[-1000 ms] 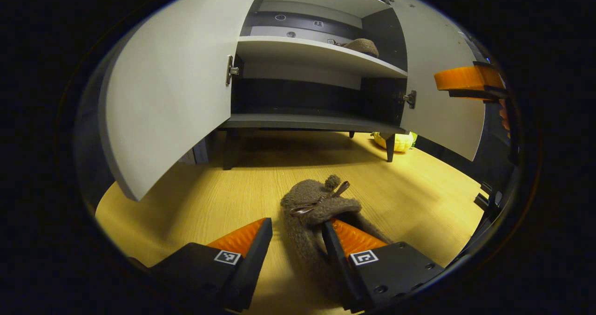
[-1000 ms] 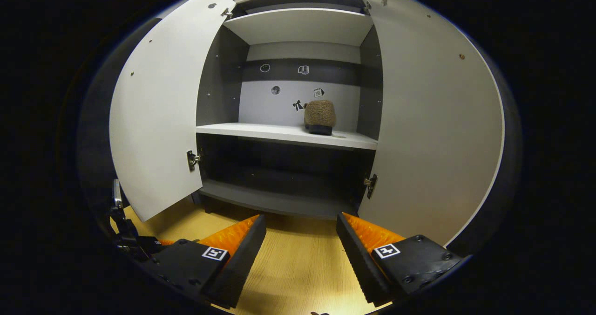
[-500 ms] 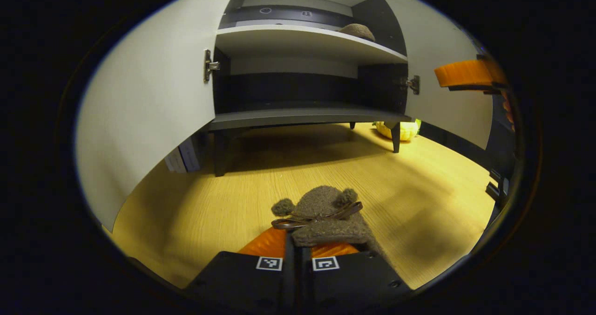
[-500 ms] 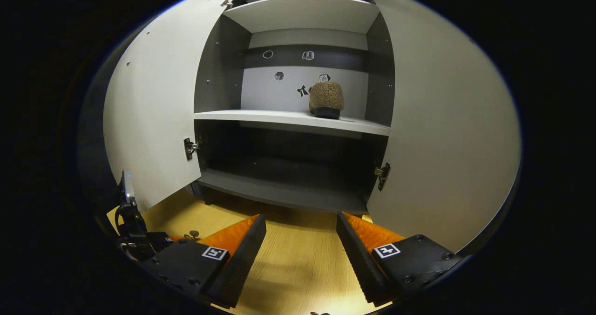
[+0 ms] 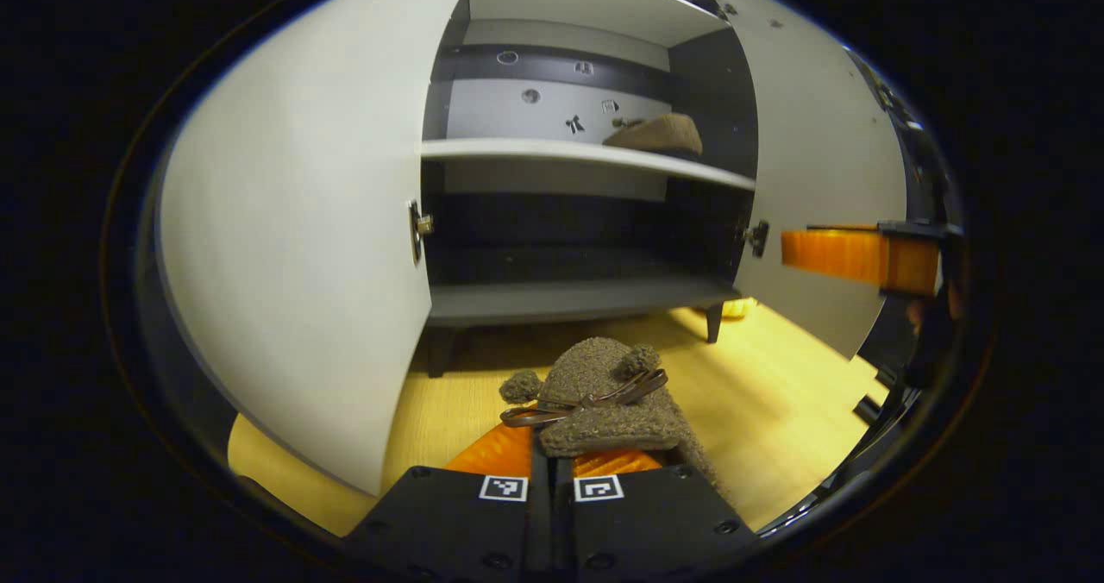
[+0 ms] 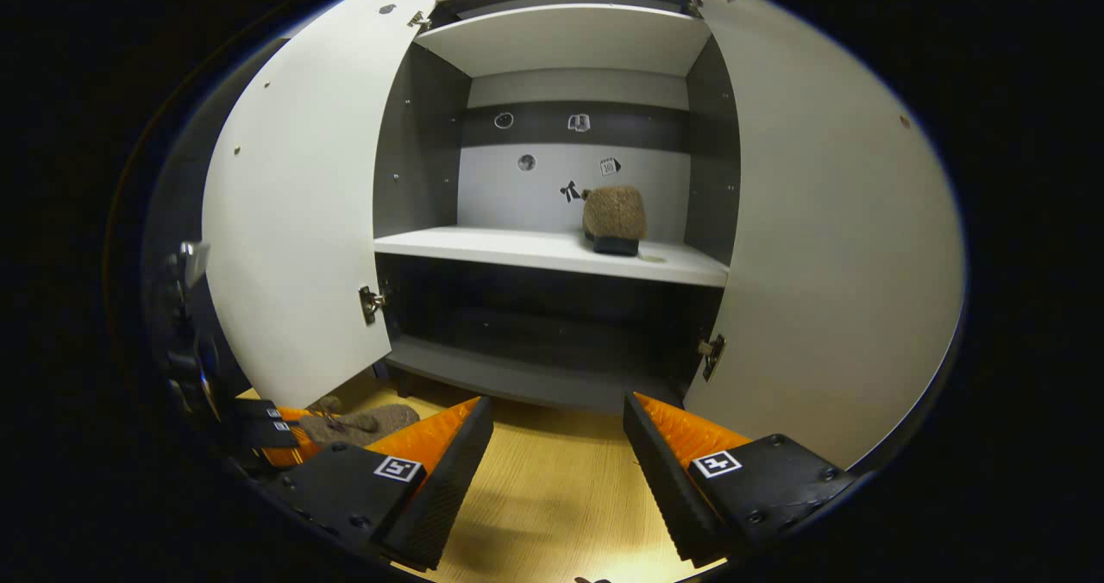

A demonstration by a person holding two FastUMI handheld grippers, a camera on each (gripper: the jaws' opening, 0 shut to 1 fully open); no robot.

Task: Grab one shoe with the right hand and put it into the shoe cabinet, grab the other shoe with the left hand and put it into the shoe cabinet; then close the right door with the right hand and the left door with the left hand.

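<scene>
My left gripper [image 5: 552,454] is shut on a brown fuzzy shoe [image 5: 604,393] with a bow, held above the wooden floor in front of the open shoe cabinet [image 5: 569,298]. The other brown shoe [image 5: 657,133] sits on the right of the middle shelf [image 5: 552,153]. In the right gripper view that shelved shoe [image 6: 614,216] is straight ahead. My right gripper [image 6: 556,406] is open and holds nothing, low before the bottom shelf [image 6: 517,376]. At its lower left are the left gripper [image 6: 276,432] and the held shoe [image 6: 366,422].
Both pale cabinet doors stand wide open: the left door [image 5: 302,247] [image 6: 293,221] and the right door [image 5: 819,178] [image 6: 828,247]. A yellow object [image 5: 742,309] lies behind the cabinet's right leg. Wooden floor [image 6: 535,497] spreads in front.
My left gripper shut on the shoe on the floor, then rose with it toward the cabinet. The right gripper stayed open and barely shifted.
</scene>
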